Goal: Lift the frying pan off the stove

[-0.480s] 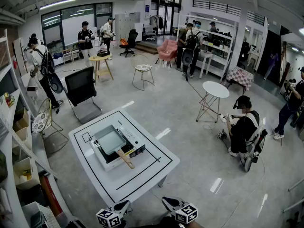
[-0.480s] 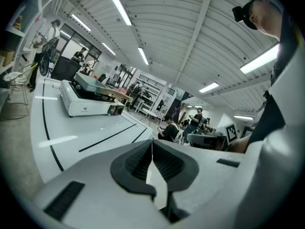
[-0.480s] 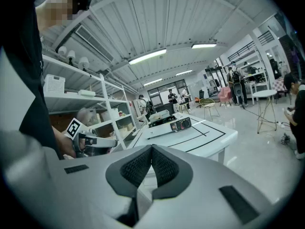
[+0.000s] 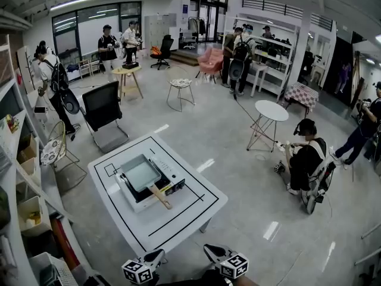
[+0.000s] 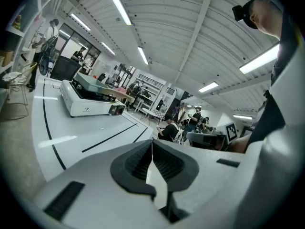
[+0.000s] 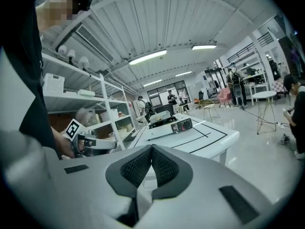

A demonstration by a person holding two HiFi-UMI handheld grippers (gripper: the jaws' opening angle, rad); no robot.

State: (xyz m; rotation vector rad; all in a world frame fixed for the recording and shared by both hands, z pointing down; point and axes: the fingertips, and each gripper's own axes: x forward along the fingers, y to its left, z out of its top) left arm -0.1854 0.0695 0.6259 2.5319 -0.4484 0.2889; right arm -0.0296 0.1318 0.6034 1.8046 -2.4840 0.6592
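A square grey frying pan (image 4: 141, 174) with a wooden handle (image 4: 159, 196) rests on a white portable stove (image 4: 150, 185) on the white table (image 4: 190, 216). Both grippers hang low at the bottom of the head view, well short of the table. My left gripper (image 4: 156, 257) is shut with nothing in it, and my right gripper (image 4: 209, 252) is also shut and empty. The left gripper view has the stove (image 5: 88, 99) with the pan (image 5: 90, 83) far off to the left. The right gripper view shows the stove (image 6: 167, 126) at a distance and the left gripper (image 6: 100, 144).
Black lines mark the tabletop (image 4: 149, 231). A black office chair (image 4: 102, 113) stands behind the table and shelving (image 4: 18, 177) runs along the left. A person (image 4: 306, 162) sits on the floor at right beside a round white table (image 4: 271, 112). Several people stand further back.
The view has shifted slightly, so the table and stove sit a little lower and to the right. Both grippers keep their places at the bottom edge.
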